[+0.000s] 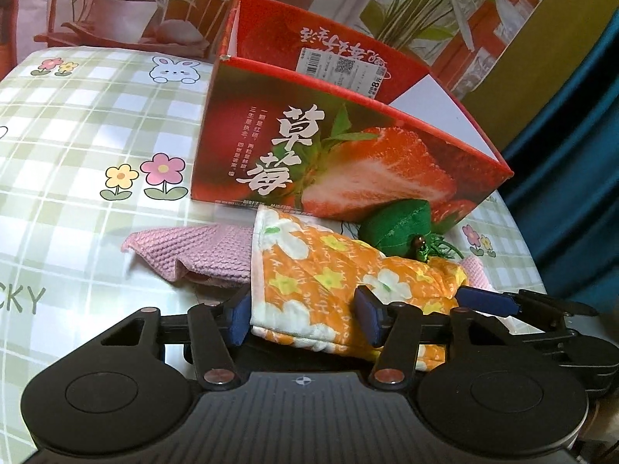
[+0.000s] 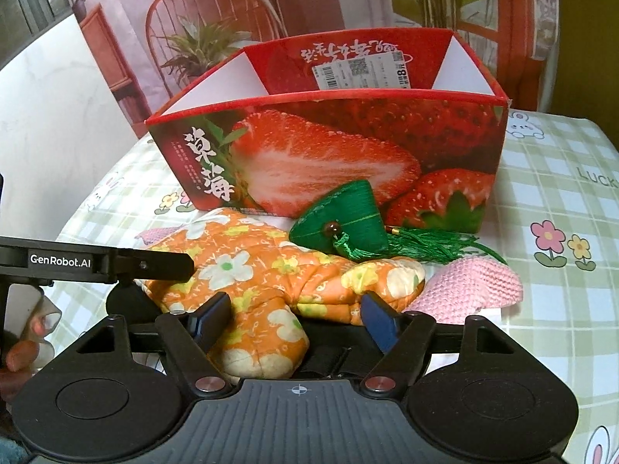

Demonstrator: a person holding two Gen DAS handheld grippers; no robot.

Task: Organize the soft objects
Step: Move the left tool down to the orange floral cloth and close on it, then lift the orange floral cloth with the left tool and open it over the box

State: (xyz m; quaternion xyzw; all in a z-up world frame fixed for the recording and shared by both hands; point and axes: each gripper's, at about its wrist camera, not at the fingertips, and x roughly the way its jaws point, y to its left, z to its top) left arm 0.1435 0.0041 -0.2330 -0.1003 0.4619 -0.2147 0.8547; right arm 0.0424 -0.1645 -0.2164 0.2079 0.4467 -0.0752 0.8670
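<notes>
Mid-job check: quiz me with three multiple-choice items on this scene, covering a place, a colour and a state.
1. Where is the green tasselled pouch?
A. inside the box
B. on the orange floral cloth, in front of the box
C. held in a gripper

2. What colour is the knitted cloth?
A. blue
B. pink
C. white

3. How is the strawberry box?
A. open-topped
B. lidded
C. tipped over

Answers:
1 B, it rests on the orange floral cloth.
2 B, pink knit shows.
3 A, its inner walls are visible.
</notes>
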